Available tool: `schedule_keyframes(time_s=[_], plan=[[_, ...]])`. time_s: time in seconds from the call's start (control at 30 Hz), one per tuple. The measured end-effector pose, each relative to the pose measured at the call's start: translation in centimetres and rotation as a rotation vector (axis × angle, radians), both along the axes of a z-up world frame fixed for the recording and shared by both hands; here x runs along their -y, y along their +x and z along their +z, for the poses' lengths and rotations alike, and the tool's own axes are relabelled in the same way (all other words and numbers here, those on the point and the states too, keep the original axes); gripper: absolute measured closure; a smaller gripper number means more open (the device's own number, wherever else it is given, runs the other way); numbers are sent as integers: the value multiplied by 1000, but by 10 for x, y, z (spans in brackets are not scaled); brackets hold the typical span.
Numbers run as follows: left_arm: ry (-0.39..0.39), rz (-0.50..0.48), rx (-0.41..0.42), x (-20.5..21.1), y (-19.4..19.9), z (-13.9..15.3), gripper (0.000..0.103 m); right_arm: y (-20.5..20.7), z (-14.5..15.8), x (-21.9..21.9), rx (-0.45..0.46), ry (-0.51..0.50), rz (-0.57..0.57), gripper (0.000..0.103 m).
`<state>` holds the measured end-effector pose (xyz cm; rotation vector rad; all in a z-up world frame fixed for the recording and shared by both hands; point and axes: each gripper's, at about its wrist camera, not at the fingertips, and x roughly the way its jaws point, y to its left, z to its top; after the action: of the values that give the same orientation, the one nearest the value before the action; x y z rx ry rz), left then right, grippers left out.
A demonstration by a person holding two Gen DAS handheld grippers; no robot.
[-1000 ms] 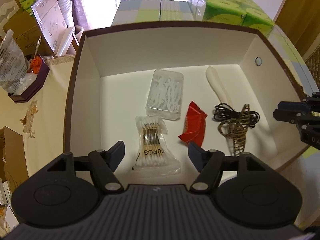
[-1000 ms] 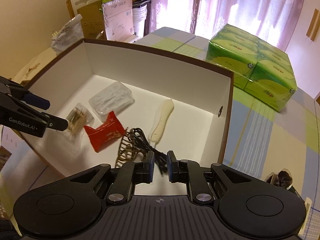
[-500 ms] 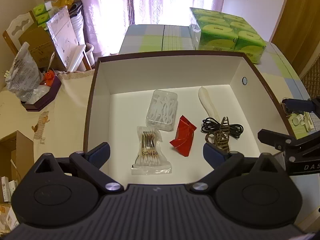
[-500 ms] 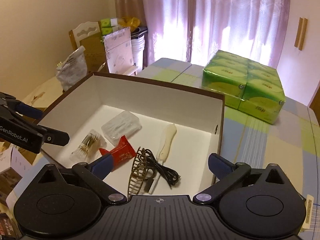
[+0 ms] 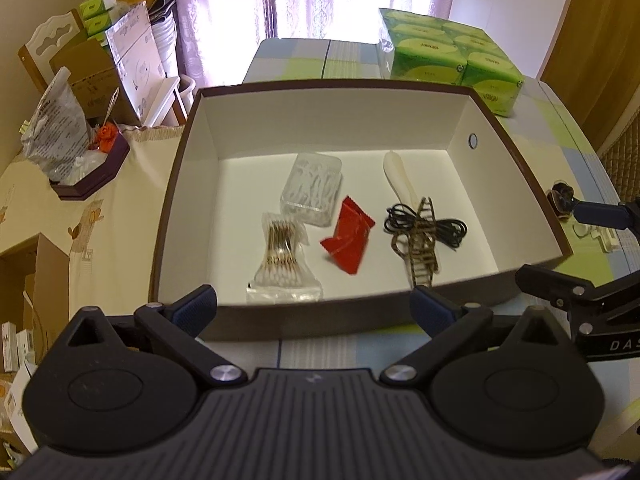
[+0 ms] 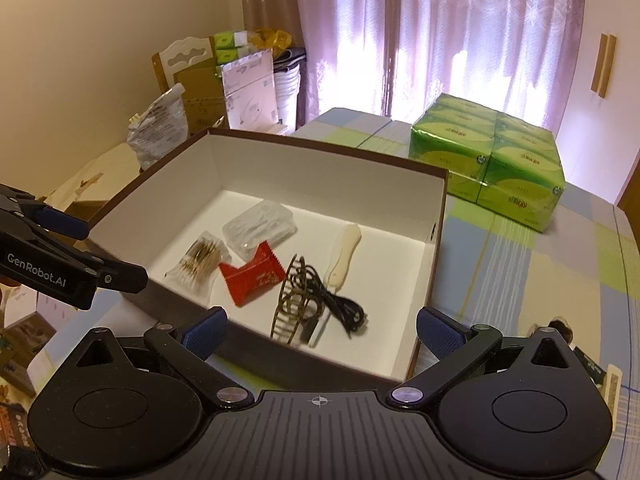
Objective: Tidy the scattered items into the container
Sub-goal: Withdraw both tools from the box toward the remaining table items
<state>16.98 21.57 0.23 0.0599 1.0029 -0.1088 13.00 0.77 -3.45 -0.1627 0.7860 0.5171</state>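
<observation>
The left gripper (image 5: 314,307) and right gripper (image 6: 322,330), both wide and empty outside the box (image 5: 332,92), should next seek the small items (image 5: 562,196) on the bench (image 6: 540,256).

A home: curtains (image 6: 440,32), checked tablecloth (image 6: 540,264), chair (image 6: 188,56).

Left gripper (image 5: 313,307) and right gripper (image 6: 322,326): black ribbed bodies, blue pads (image 5: 196,309), silver screws, white lettering.
</observation>
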Motion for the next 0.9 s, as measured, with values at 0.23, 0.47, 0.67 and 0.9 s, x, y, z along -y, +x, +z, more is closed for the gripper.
schedule_keyframes(time_s=[0.23,0.47,0.67,0.9], plan=[[4,5,-13,11,-19,-1,2,-16,-1,11,-17,5,15,0],[0,1,-13,27,-33,1,2,-26,0,25,-22,8,23,0],[-4,-12,-18,48,-43,0,2,-35,0,44,-28,12,13,0],[-20,-54,-31,81,-52,-5,2,-44,-2,76,-52,15,-23,0]])
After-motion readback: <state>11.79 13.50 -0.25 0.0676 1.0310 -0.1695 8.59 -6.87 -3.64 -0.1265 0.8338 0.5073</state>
